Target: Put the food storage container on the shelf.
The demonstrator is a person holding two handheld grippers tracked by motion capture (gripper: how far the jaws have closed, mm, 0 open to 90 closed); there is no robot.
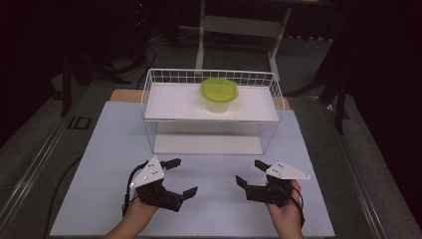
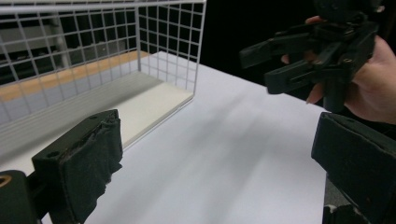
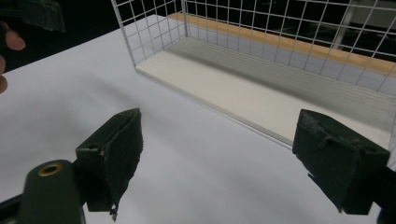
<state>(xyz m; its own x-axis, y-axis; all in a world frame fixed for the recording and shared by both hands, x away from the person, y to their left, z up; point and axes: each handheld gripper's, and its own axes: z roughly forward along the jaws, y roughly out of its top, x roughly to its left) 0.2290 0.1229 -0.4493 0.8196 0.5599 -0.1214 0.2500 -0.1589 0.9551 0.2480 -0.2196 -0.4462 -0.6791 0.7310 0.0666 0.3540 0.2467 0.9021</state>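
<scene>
Green-lidded container (image 1: 219,94) well beyond both jaws

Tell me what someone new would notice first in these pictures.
The bright green-lidded tub stands out, sitting on the upper shelf of a white wire rack at the far side of the table. Nearer the person, the left gripper and right gripper hover open over the bare tabletop, holding nothing.
</scene>
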